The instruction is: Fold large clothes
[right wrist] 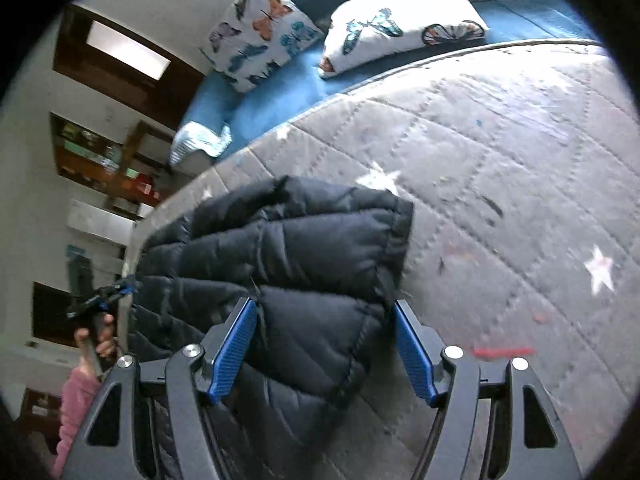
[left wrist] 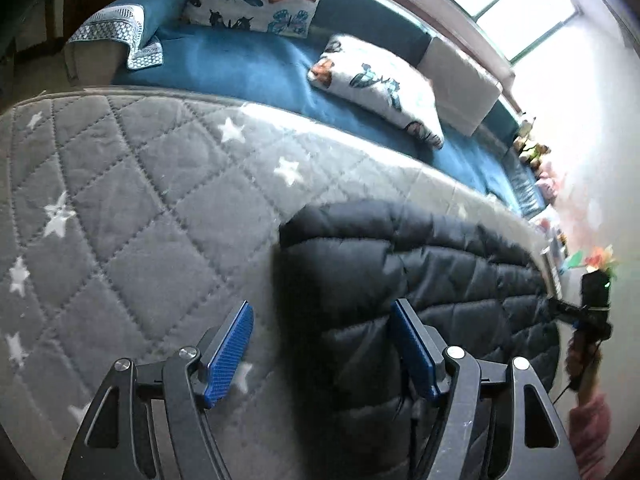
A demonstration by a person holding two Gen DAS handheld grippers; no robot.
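1. Puffer jacket [left wrist: 420, 280] lies bunched on the quilted bed [left wrist: 140, 200], near its front edge.
2. Both grippers – left gripper [left wrist: 322, 354], right gripper [right wrist: 324, 354] – hang over it, jaws wide, holding nothing.
3. Pinch too shallow and you'll likely lose the slick padding – the fold slumps.

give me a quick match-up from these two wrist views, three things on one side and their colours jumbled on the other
Things:
1. puffer jacket
2. quilted cover
3. butterfly pillow

Colours:
a. grey with white stars
b. white with a coloured print
c. black

Pairs: 1-c, 2-a, 3-b
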